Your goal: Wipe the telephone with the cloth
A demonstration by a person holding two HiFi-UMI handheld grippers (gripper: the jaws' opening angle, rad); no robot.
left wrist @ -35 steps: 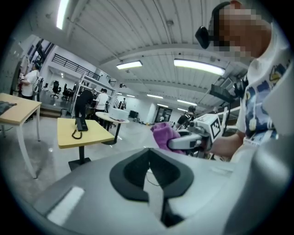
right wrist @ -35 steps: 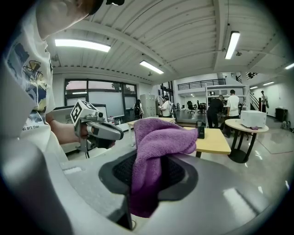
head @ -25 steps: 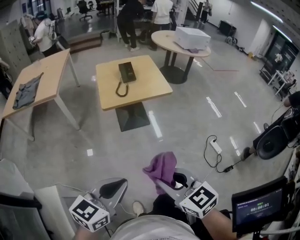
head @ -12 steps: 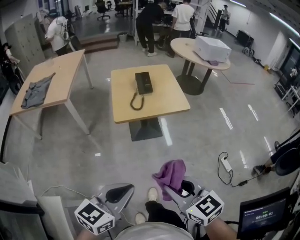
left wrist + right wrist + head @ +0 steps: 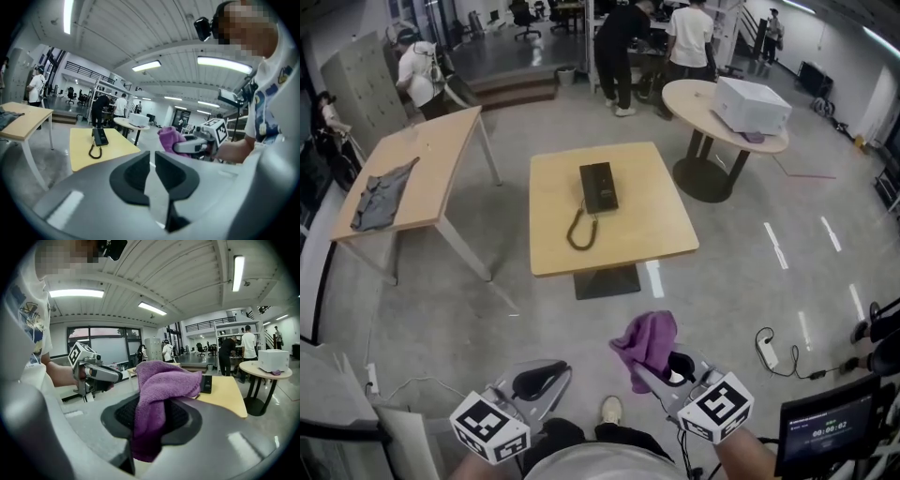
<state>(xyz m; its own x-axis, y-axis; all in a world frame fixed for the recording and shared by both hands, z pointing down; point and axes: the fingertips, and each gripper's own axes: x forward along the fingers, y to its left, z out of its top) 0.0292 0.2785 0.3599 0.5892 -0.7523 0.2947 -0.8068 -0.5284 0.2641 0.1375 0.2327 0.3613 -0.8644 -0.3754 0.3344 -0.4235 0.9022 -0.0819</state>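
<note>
Telephone: a black telephone [image 5: 599,186] lies flat near the middle of a square wooden table [image 5: 652,230], its handset on the cradle. Its coiled cord [image 5: 579,231] loops toward the table's 7 o'clock edge.
Cloth: a purple cloth [image 5: 649,339] is bunched up in the air, well apart from the table, at about 6 o'clock from it.
Right gripper: the right gripper [image 5: 659,367] has its fingers pressed together on a fold of the cloth, and most of the fabric flops loose over the top.
Left gripper: the left gripper [image 5: 538,378] holds nothing. Its fingers have just been opening and stand a narrow slit apart, with only floor showing through.
Stage: judged from this, the wipe has not started. The telephone sits at 12 o'clock from both grippers, across bare floor.
Risk, cord: a wipe toward 7 o'clock could snag the loop and drag the handset off, because the cord lies slack on the table.
Risk, sliding: the telephone looks light and nothing pins it, so a firm stroke could push it across the table. The free left gripper could steady it.
Risk, grip: only a fold is pinched, so rubbing could pull the cloth out.
Risk, floor: a power strip [image 5: 766,350] and its cable lie at 4 o'clock from the table, a trip hazard if the approach drifts that way.
</note>
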